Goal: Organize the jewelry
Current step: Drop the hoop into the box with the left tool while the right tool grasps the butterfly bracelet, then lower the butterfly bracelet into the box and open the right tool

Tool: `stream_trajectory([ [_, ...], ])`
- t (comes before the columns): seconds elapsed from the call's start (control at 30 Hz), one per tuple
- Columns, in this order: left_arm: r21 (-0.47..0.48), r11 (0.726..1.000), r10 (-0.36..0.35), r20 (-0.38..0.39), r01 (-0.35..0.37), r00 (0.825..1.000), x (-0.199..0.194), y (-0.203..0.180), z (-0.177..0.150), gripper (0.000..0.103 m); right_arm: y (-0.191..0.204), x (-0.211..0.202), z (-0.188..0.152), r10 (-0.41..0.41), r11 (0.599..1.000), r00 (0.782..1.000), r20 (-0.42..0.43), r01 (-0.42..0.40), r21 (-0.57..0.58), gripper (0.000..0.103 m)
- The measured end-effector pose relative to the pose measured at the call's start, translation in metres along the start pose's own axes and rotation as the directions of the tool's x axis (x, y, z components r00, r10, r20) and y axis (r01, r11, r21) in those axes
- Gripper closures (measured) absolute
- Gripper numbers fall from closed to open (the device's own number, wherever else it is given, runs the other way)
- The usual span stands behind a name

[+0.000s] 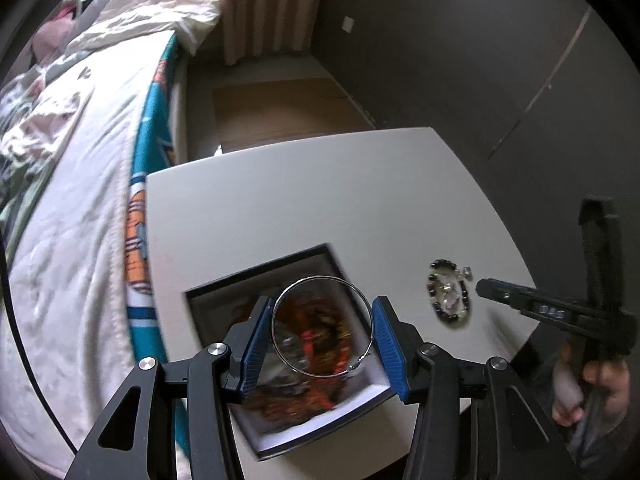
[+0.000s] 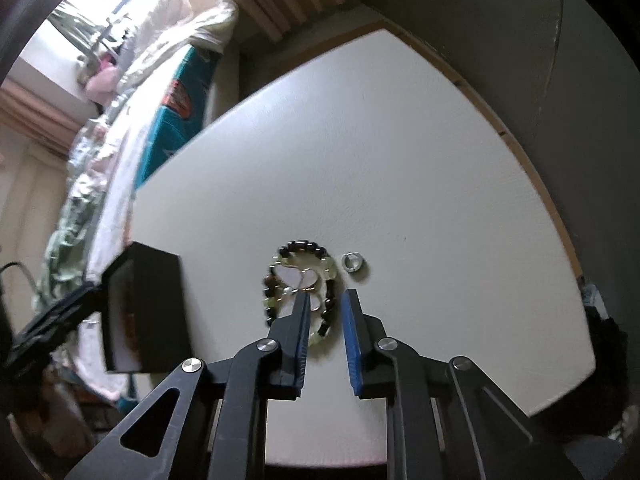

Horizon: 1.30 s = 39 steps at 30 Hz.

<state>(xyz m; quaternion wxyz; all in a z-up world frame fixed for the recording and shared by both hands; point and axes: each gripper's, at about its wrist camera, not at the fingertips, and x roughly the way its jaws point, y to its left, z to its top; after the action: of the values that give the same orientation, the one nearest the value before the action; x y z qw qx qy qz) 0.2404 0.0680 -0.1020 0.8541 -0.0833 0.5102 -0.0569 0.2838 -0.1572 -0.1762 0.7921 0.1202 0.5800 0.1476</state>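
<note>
While the left gripper (image 1: pixel 322 332) pinches the hoop (image 1: pixel 322 330) over the box (image 1: pixel 280 344) at lower centre, the right gripper (image 2: pixel 326 322), jaws parted and empty, straddles the bracelet (image 2: pixel 298 288), so I judge release first, then a close.

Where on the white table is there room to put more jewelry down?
The table is bare across its far half, beyond the beaded bracelet and small ring. It's crowded near the black box, under the hoop.
</note>
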Motion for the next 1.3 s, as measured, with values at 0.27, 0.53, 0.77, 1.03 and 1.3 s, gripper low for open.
stream_trajectory([
  [0.27, -0.03, 0.999, -0.038, 0.021, 0.039, 0.999, -0.011, 0.023, -0.004, 0.051, 0.021, 0.012, 0.002, -0.16, 0.984, 0.987, 0.012, 0.161, -0.073, 0.09],
  [0.53, -0.065, 0.989, -0.132, 0.033, 0.134, 0.991, -0.016, 0.031, -0.004, 0.036, 0.042, -0.016, 0.001, -0.135, 0.983, 0.988, 0.069, 0.143, -0.117, 0.096],
  [0.77, -0.072, 0.986, -0.142, 0.102, 0.149, 0.985, -0.039, 0.036, -0.002, 0.022, 0.086, -0.067, -0.001, -0.074, 0.973, 0.985, 0.157, 0.106, -0.207, 0.096],
  [1.03, -0.114, 0.984, -0.12, 0.147, 0.137, 0.982, -0.055, 0.058, -0.001, 0.022, 0.15, -0.092, -0.005, 0.056, 0.954, 0.985, 0.166, -0.004, -0.3, 0.096],
  [1.3, -0.174, 0.975, -0.11, 0.172, 0.14, 0.979, -0.063, 0.081, -0.003, 0.022, 0.182, -0.061, 0.004, 0.205, 0.939, 0.976, 0.077, -0.174, -0.297, 0.096],
])
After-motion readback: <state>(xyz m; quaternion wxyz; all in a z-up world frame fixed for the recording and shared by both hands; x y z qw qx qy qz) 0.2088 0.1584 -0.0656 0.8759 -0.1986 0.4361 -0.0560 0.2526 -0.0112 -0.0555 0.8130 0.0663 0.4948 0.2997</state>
